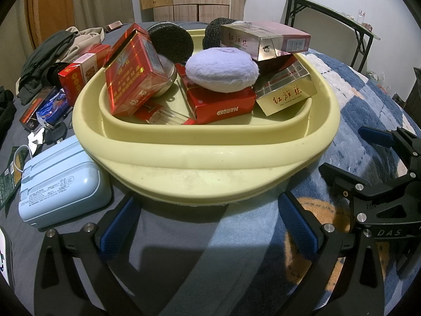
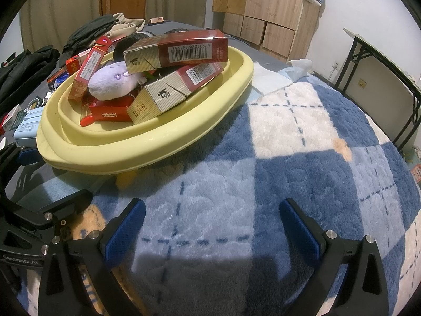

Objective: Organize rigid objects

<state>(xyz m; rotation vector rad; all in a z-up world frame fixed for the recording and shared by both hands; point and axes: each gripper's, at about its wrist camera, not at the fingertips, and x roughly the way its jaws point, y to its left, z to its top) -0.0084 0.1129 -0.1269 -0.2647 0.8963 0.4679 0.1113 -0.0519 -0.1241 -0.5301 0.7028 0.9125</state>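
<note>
A pale yellow basin [image 1: 205, 155] [image 2: 147, 147] sits on the bed, piled with red and gold cigarette boxes [image 1: 131, 79] [image 2: 176, 50], a red box marked DIAMOND [image 1: 223, 105], a lilac plush puff [image 1: 222, 68] [image 2: 113, 81] and black round pads [image 1: 171, 42]. My left gripper [image 1: 210, 226] is open just in front of the basin's near rim, holding nothing. My right gripper [image 2: 211, 226] is open over the plaid blanket, right of the basin, and also shows in the left wrist view [image 1: 350, 155]. A red box [image 1: 81, 73] lies outside the basin on the left.
A light blue power bank [image 1: 63, 187] lies left of the basin, with small packets and keys [image 1: 44, 115] behind it. Dark and beige clothes [image 1: 52, 52] are heaped at the far left. The blue-and-white fleece blanket [image 2: 302, 144] covers the right. A folding table [image 2: 381, 60] stands by the wall.
</note>
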